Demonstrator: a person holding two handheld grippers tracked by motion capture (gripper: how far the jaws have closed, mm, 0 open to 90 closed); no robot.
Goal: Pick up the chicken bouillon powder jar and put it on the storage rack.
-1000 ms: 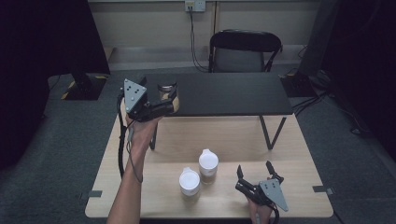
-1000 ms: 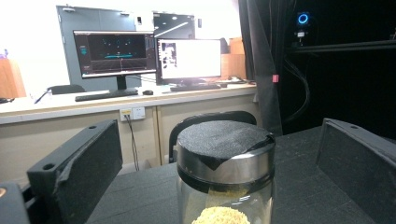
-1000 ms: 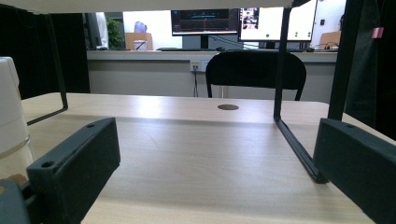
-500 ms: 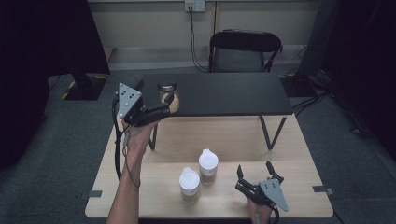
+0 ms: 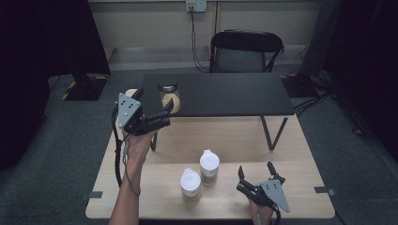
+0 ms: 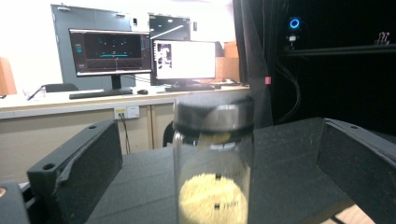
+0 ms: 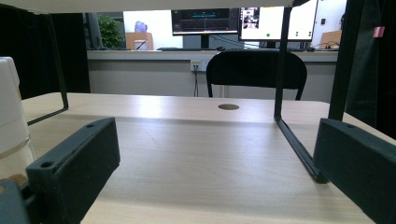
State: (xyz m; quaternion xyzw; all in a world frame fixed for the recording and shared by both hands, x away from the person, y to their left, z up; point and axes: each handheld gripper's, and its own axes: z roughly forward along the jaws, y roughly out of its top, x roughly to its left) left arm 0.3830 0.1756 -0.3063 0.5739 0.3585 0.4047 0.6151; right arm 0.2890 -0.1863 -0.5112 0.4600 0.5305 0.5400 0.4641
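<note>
A glass jar [image 5: 168, 95] with a dark lid and yellowish grains in it stands at the left end of a black raised shelf [image 5: 230, 96]. My left gripper [image 5: 155, 101] is held in the air just in front of it, open. In the left gripper view the jar [image 6: 212, 186] stands between the two wide-apart jaws of that gripper [image 6: 217, 133], and they do not touch it. My right gripper [image 5: 256, 168] rests low at the front right of the wooden table [image 5: 216, 133], open and holding nothing [image 7: 217, 128].
Two white-lidded jars [image 5: 209, 164] [image 5: 190, 183] stand at the front middle of the wooden table, left of my right gripper; one shows at the left edge [image 7: 9, 116]. The shelf's metal legs [image 7: 292, 135] stand ahead. A black chair [image 5: 246, 49] is behind the table.
My left gripper has drawn back from the dark-lidded jar toward the person and dropped a little. The jar stays on the shelf. The right gripper has not moved.
</note>
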